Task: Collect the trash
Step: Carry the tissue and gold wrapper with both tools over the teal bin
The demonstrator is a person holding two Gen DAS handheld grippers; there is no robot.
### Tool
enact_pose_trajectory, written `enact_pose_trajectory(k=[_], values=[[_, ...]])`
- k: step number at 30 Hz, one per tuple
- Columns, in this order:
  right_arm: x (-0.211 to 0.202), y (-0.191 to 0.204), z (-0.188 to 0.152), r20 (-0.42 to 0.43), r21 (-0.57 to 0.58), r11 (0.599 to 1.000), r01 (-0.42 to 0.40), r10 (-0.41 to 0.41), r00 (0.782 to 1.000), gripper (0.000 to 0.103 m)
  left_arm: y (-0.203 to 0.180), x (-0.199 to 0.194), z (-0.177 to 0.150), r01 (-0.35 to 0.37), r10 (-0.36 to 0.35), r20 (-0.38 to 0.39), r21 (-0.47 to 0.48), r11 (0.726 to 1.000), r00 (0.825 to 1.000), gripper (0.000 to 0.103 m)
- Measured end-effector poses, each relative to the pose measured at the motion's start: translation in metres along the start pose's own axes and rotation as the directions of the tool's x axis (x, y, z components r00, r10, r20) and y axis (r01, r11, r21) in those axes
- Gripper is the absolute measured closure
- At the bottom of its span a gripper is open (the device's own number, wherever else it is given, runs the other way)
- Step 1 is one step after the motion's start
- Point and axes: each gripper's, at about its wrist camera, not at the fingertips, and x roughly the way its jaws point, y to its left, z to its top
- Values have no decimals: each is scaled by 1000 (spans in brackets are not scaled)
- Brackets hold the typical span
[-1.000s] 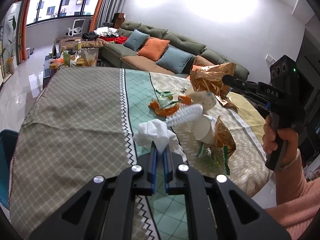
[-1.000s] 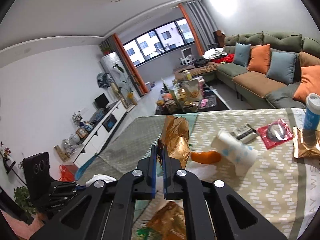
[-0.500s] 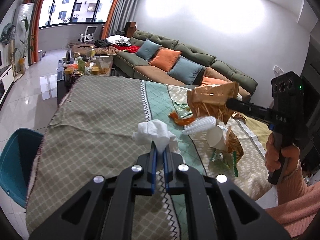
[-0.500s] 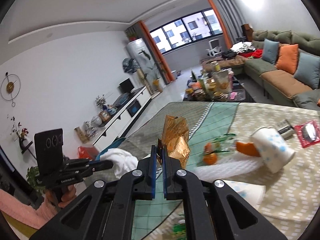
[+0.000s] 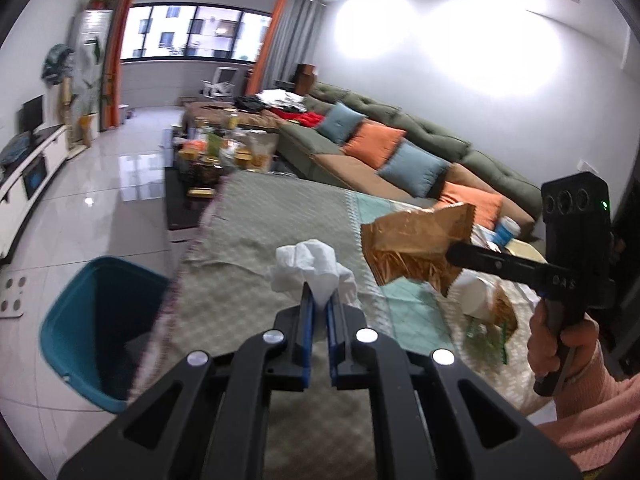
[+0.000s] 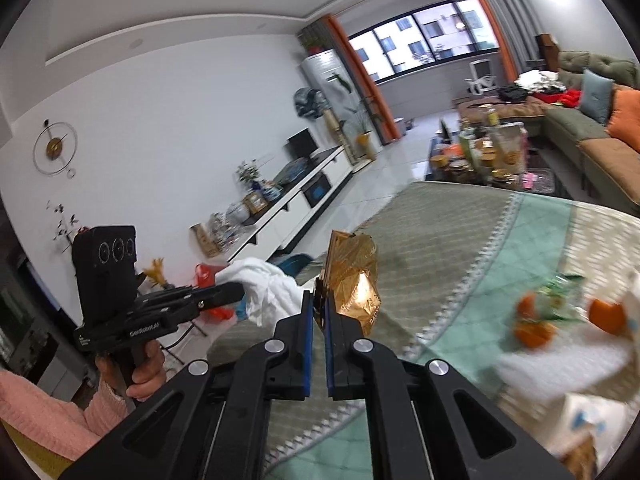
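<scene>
Now, in the left wrist view, the left hand-held gripper (image 5: pixel 319 300) is clamped narrow on a crumpled white tissue (image 5: pixel 310 264), which sticks up past the fingertips above the near end of the desk (image 5: pixel 248 216). A teal bin (image 5: pixel 96 332) stands on the floor below and to the left of the tissue, just off the desk's edge; I judge it the drop point, so the coming move turns on carrying the tissue left and down over that rim. The right hand-held gripper (image 5: pixel 450 250) reaches in from the right, closed on a gold foil wrapper (image 5: pixel 416 248) whose long side runs roughly level. That wrapper hangs farther from the bin, so the left hand is the nearer of the 2.

In the right wrist view, the right hand-held gripper (image 6: pixel 319 300) pinches the gold foil wrapper (image 6: pixel 354 280) by its lower edge, the wrapper standing roughly upright. The left hand-held gripper (image 6: pixel 240 291) with its tissue (image 6: pixel 264 284) sits to the left. Orange peel (image 6: pixel 534 332) is left on the desk (image 6: pixel 460 248).

Compared with 1 second ago, the bin has come fully into the left view, and both held pieces have swung off the littered patch toward that side.
</scene>
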Motion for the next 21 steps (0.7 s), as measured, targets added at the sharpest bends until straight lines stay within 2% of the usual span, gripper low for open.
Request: enact_pose_trajectory(k=[6,13,21], values=[[44,18,13,-42,-22,997,-74,73,996,98,38,-21,5,-99,100,32,-46,994,994,95],[94,36,21,-106,-26,988,-150,146,983,98,83,-34,5,-206,209,20,-102,973,978,95],[140,54,28,-170,-56,982,-179,167,971,98,123,-40,-1,-294,296,-12,-153,943,955,95]])
